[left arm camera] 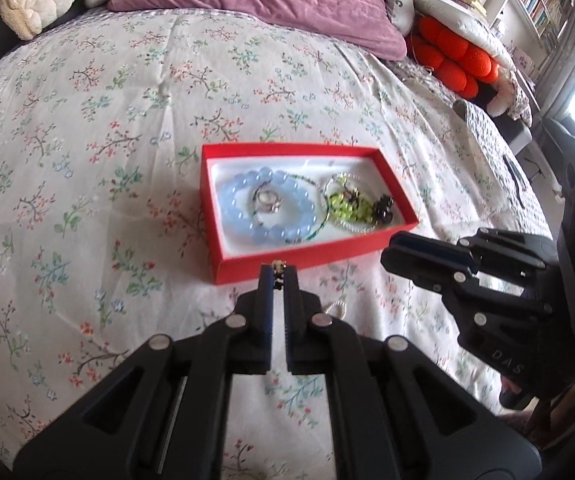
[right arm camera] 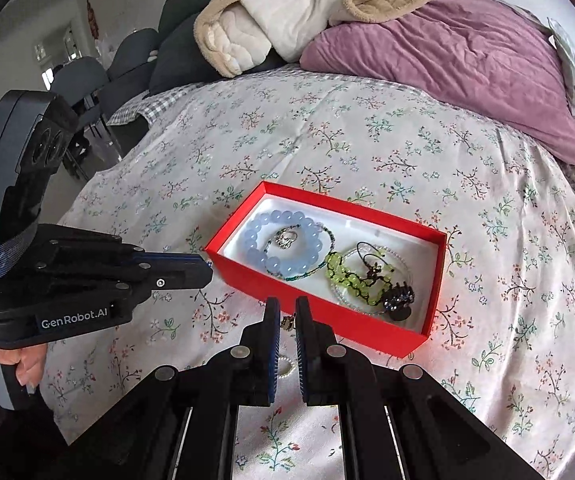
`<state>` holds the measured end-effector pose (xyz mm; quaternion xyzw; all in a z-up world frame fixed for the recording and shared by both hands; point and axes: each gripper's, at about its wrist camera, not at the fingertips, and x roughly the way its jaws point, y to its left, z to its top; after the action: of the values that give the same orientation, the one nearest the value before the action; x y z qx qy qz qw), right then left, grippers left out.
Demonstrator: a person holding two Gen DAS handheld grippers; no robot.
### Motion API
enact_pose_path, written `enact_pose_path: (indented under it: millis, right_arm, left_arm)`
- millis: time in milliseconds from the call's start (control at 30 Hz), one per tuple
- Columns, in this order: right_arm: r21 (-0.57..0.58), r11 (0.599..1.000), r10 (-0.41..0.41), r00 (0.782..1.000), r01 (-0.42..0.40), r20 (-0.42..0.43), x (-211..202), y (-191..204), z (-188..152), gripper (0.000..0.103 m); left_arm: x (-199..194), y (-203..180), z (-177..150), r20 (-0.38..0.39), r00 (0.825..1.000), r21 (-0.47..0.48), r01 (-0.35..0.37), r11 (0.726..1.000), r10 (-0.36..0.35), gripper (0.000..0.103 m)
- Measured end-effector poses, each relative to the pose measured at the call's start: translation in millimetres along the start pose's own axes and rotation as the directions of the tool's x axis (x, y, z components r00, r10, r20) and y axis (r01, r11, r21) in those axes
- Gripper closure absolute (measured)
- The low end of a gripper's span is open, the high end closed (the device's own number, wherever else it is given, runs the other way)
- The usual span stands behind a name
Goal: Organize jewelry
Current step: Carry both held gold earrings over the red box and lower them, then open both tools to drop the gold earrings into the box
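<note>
Pearl strand (right arm camera: 285,365) lies on the bed just under my right gripper (right arm camera: 287,312), jaws slightly apart around its clasp.
Left gripper (left arm camera: 278,276) pinches a small clasp, poised beside the red box (left arm camera: 287,258) holding the blue bracelet (left arm camera: 267,208), ready to drop in.

Left gripper (left arm camera: 279,276) pinching small clasp (left arm camera: 278,270), red box (left arm camera: 287,258) ahead

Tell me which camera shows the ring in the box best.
The right wrist view: the ring is sharp inside the blue bracelet. The left wrist view shows it too, but blurred.
</note>
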<state>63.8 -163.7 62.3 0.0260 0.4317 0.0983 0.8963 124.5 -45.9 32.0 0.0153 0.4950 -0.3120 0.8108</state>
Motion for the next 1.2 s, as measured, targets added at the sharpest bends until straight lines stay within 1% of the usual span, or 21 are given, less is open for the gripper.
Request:
enact_pose_path:
  millis: [133,333,500,633,733,833,1000,1100,1167,1200]
  right_arm:
    - [0.057,0.998,0.000,1.000,-0.001,0.014,3,-14,6,0.096]
    - [0.151,0.989,-0.003,1.000,0.002,0.008,15,-35,11,0.096]
    - [0.184,0.983,0.002,1.000,-0.004,0.012,19,-44,12,0.095]
    - [0.196,0.980,-0.009,1.000,0.009,0.003,21,-48,12,0.095]
    - [0.221,0.975,-0.004,1.000,0.006,-0.010,23,-53,13,0.089]
    - [0.224,0.975,0.006,1.000,-0.002,-0.016,21,-54,13,0.089]
    - [0.207,0.978,-0.001,1.000,0.005,-0.018,16,-49,13,0.089]
    - [0.197,0.980,-0.009,1.000,0.012,-0.018,11,-50,12,0.089]
    - [0.189,0.982,-0.014,1.000,0.018,-0.023,8,-49,11,0.089]
    - [0.183,0.983,-0.017,1.000,0.021,-0.024,6,-49,10,0.089]
  left_arm:
    - [9,-2,14,0.023,1.000,-0.039,0.020,0.999,-0.019,0.098]
    - [25,-6,26,0.033,0.998,-0.089,0.063,0.994,-0.061,0.098]
    - [35,-8,32,0.032,0.997,-0.105,0.078,0.991,-0.075,0.098]
    - [39,-9,34,0.033,0.998,-0.109,0.057,0.992,-0.054,0.098]
    - [41,-11,34,0.030,0.999,-0.103,0.044,0.994,-0.041,0.097]
    - [42,-13,34,0.023,0.999,-0.088,0.028,0.996,-0.026,0.094]
    - [37,-13,33,0.026,1.000,-0.074,0.003,0.997,-0.001,0.084]
    - [32,-13,31,0.026,0.999,-0.057,-0.028,0.998,0.030,0.081]
    - [28,-13,29,0.026,0.999,-0.051,-0.035,0.998,0.036,0.079]
    - [26,-14,28,0.026,0.999,-0.046,-0.040,0.998,0.041,0.075]
